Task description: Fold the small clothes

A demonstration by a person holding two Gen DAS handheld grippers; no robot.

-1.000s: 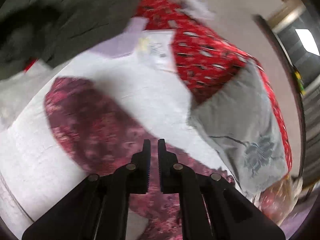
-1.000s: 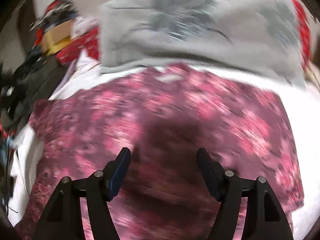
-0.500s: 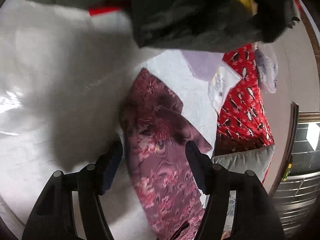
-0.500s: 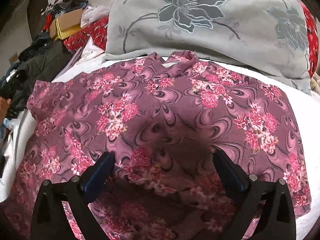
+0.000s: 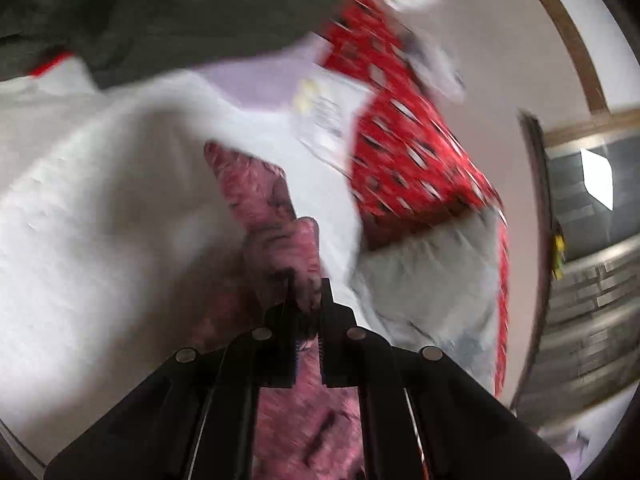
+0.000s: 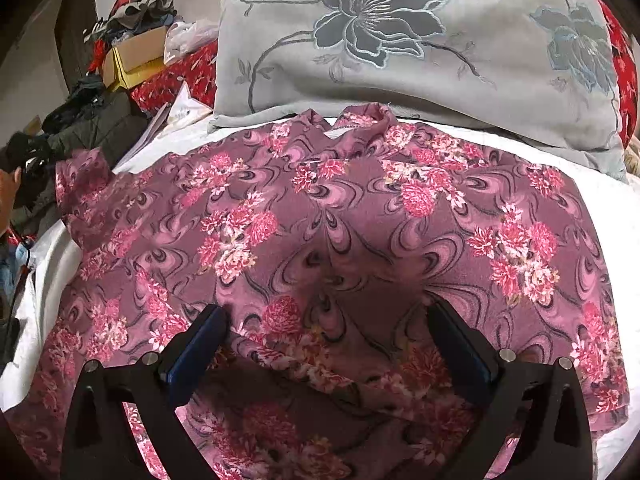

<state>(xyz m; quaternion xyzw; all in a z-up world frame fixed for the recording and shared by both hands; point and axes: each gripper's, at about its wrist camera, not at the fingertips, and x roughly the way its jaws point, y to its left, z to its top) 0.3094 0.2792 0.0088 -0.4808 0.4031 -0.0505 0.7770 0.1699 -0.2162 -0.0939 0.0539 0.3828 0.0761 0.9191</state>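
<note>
Mauve-pink floral-print fabric top [image 6: 344,240] is lying spread flat on the white bedsheet [image 6: 608,196], collar end pointing toward the grey pillow with embroidered dark flowers [image 6: 400,40], which is sitting just behind it. The bottom hem looks turned up already, forming a band of fabric near the right gripper [image 6: 324,340], probably a first fold.

Right gripper is hovering over that lower middle part of the top, jaws standing fully apart, nothing pinched between them; the cloth is only lying beneath. It looks like it has let go, or is parked so the other side can work.

Left gripper [image 5: 306,320] is at the top's side, the sleeve end, with jaws closed on a bunched ridge of the same floral fabric [image 5: 276,232]; the cloth is rising up between the fingers, so it is gripping the sleeve edge. The view is motion-blurred, so exact pad contact is hard to confirm. Likely reason: pinching the sleeve to carry it inward across the body for the side fold.

Clutter is sitting well apart from the top: a dark grey-green jacket [image 5: 168,12], a red patterned blanket [image 5: 408,148], and a cardboard box [image 6: 136,60] far behind. A bit of a person's hand [image 6: 8,196] is showing at the left edge of the right wrist view.
</note>
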